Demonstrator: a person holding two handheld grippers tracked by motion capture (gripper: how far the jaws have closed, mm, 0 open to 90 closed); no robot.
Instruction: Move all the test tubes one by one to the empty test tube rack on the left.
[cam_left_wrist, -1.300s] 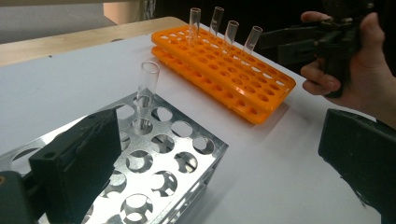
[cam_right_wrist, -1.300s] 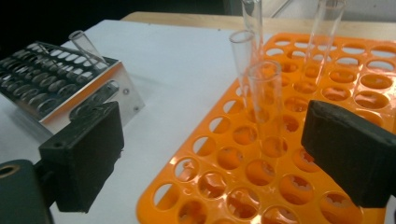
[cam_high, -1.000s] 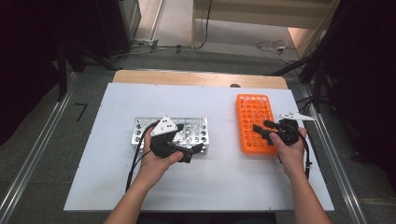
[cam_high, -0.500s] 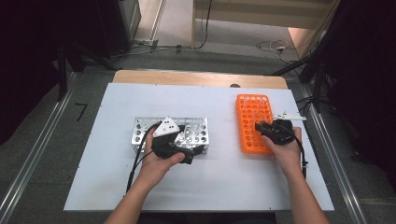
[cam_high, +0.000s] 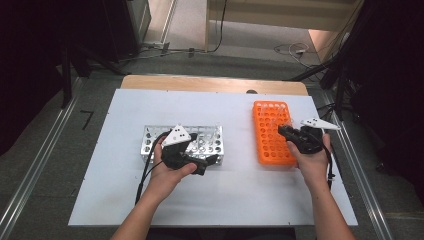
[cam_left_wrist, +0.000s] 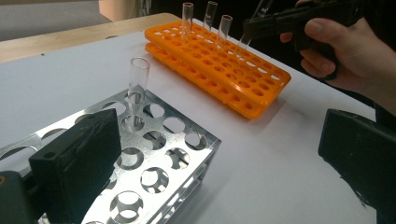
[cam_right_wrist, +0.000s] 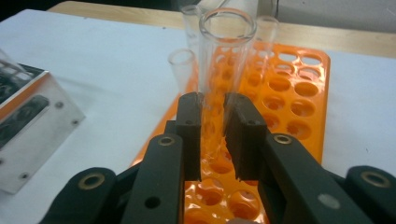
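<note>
While the left gripper (cam_left_wrist: 219, 163) waits fingers apart beside the metal rack (cam_high: 200, 142), the right gripper (cam_right_wrist: 213, 116), clamped on a glass tube (cam_right_wrist: 224, 65) in the orange rack (cam_high: 272, 132), likely needs a straight upward lift.

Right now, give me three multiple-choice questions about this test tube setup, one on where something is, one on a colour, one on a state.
1. Where does the metal rack stand relative to the plastic rack, seen from the high view?
A. To its left
B. To its right
C. On top of it

2. What colour is the plastic rack?
A. Blue
B. Orange
C. Green

3. How do the jaws of the right gripper stand?
A. Wide open above a bare table
B. Closed on a rack's edge
C. Closed on a clear test tube

Answers:
1. A, the high view shows the metal rack left of the plastic one on the white table.
2. B, both gripper views show it bright orange.
3. C, the right gripper view shows both jaws pressing a test tube above the plastic rack.
</note>
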